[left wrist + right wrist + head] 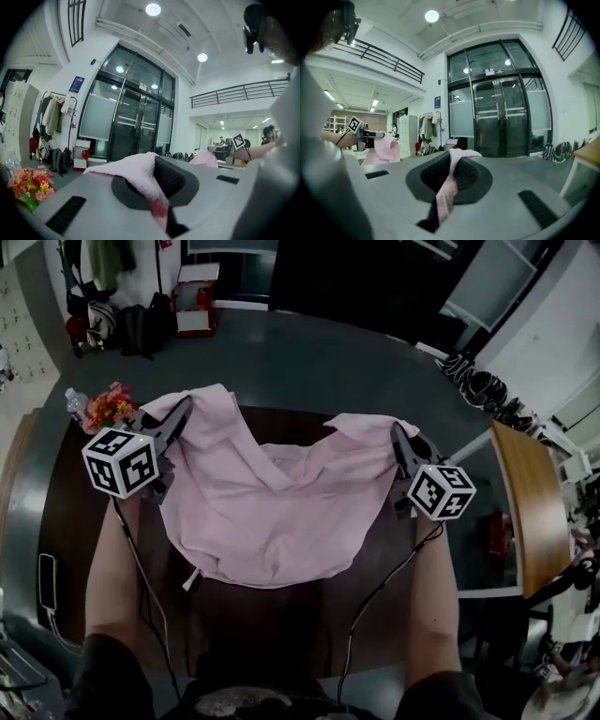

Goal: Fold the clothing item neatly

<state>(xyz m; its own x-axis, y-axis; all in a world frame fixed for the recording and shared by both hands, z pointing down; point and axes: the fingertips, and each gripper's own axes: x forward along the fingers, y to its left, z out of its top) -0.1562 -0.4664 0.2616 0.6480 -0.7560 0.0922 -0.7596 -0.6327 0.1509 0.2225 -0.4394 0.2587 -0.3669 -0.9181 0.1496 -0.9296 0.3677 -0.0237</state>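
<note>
A pale pink shirt (272, 512) hangs spread between my two grippers above the dark brown table (75, 512), its lower edge sagging towards me. My left gripper (178, 418) is shut on the shirt's upper left corner, and the pink cloth (140, 176) is pinched between its jaws in the left gripper view. My right gripper (401, 439) is shut on the upper right corner. In the right gripper view a strip of the pink cloth (449, 185) runs through the closed jaws. Both grippers are raised and held apart at about the same height.
A bunch of red and pink flowers (111, 409) and a clear bottle (75, 404) stand at the table's far left corner. A phone (47, 582) lies at the left edge. A light wooden table (530, 512) stands to the right. Bags (141, 329) and a red-and-white box (195, 307) sit on the floor beyond.
</note>
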